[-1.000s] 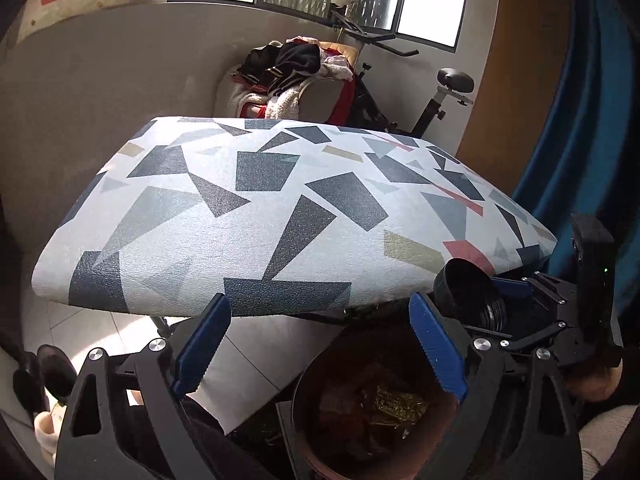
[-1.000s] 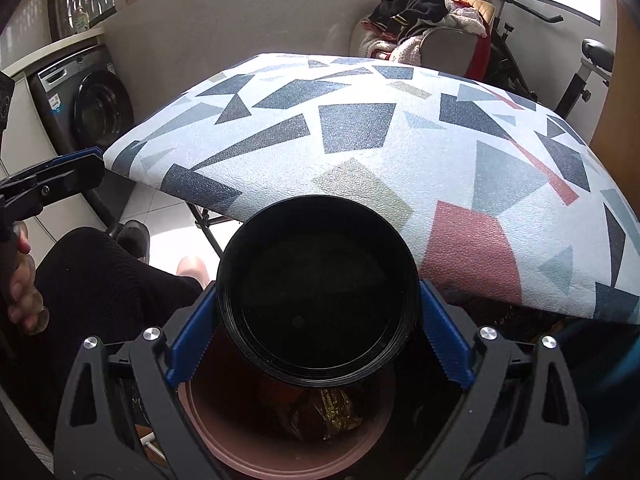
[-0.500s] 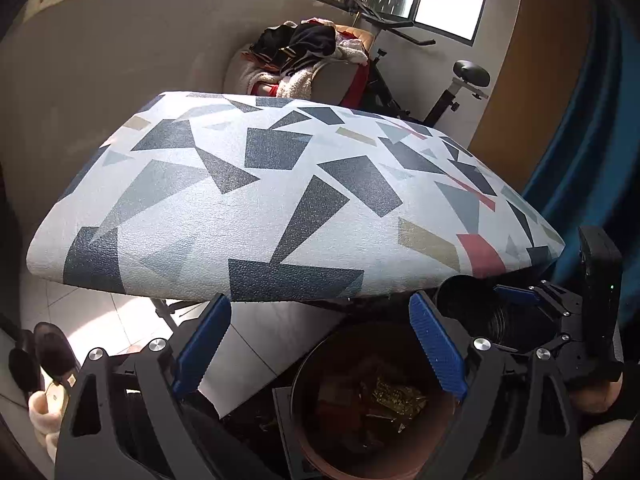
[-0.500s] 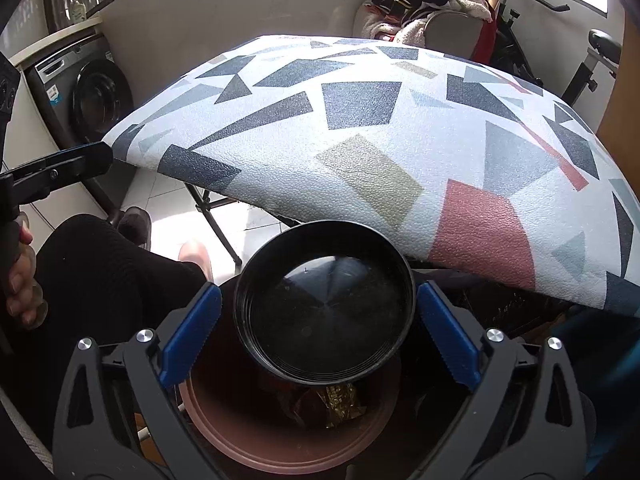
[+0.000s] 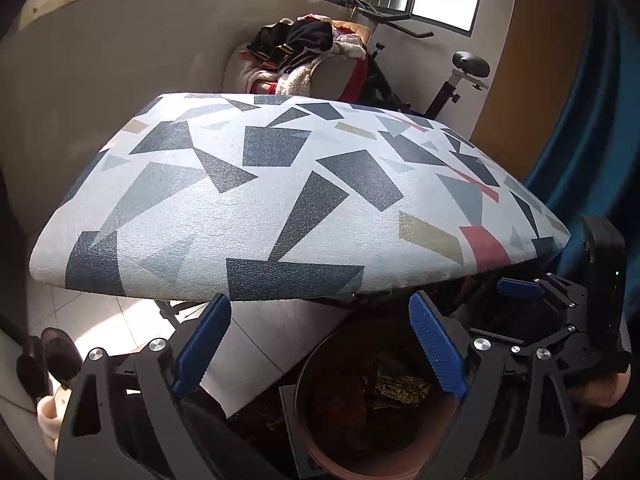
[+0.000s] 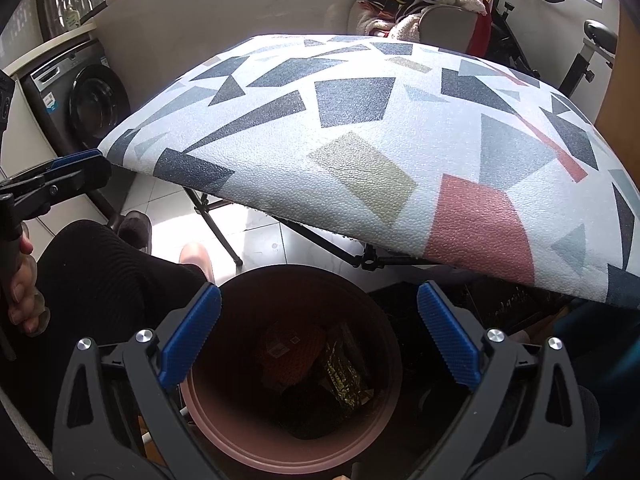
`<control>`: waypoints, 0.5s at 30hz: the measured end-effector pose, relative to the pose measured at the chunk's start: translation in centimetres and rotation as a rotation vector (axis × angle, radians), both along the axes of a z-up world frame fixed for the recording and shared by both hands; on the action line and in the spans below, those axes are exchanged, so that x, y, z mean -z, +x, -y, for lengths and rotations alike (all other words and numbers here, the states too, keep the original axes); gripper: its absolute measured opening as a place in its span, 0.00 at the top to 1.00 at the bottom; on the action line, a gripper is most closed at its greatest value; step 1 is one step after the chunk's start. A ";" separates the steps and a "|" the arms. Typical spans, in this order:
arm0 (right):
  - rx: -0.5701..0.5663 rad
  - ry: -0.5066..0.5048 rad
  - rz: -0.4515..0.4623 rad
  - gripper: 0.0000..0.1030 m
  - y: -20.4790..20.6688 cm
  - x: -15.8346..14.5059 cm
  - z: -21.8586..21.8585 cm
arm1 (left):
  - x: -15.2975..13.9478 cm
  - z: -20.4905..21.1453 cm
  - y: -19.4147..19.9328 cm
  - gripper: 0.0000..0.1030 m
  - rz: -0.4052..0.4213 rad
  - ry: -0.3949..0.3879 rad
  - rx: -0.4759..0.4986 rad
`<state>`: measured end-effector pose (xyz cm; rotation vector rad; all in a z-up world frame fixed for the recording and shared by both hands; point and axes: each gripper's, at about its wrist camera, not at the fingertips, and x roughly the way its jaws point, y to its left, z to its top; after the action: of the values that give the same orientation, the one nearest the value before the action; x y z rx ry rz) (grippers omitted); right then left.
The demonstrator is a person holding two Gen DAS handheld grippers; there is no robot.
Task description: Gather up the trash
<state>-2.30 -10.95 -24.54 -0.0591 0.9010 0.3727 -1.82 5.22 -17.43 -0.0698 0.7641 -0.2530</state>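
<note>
The right gripper (image 6: 318, 334) stands wide open and holds nothing. The left gripper (image 5: 320, 340) is likewise wide open and empty. Directly below and between the right gripper's fingers (image 6: 190, 336) sits the bin (image 6: 288, 452), a round pinkish tub on the floor under the near edge of the table (image 6: 360, 128).

The trash (image 6: 316, 364), an orange wrapper, a gold foil packet and a dark item, lies at the bottom of the bin. The bin stands upright, mouth facing up toward the gripper; its long axis appears vertical. The foil packet lies roughly flat, its length running away from the gripper.

Risk: both grippers hang close above the rim. A careless withdrawal could catch the rim and tip the bin, or strike the table edge just ahead.
</note>
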 end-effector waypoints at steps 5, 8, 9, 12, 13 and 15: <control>0.024 0.001 0.015 0.06 0.3 -0.7 0.5 | -0.4 -0.2 0.2 0.14 0.006 0.003 -0.010; 0.037 -0.035 0.084 0.06 0.8 -2.9 1.0 | -1.7 -0.3 0.6 0.13 0.034 0.000 -0.018; 0.044 -0.051 0.117 0.06 1.0 -4.0 1.2 | -2.5 -0.2 0.7 0.12 0.055 0.013 -0.017; 0.055 -0.069 0.187 0.06 1.9 -7.1 2.0 | -5.7 0.3 1.2 0.08 0.136 0.035 -0.010; 0.066 -0.071 0.212 0.06 2.3 -8.4 2.4 | -6.9 0.6 1.3 0.06 0.162 0.039 -0.009; 0.090 -0.069 0.251 0.06 2.9 -10.7 3.0 | -9.4 1.1 1.8 0.06 0.215 0.054 -0.010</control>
<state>0.61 -14.00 -13.80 -0.1253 0.6658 0.2442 -0.04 4.09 -8.00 0.0045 0.5565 -0.2260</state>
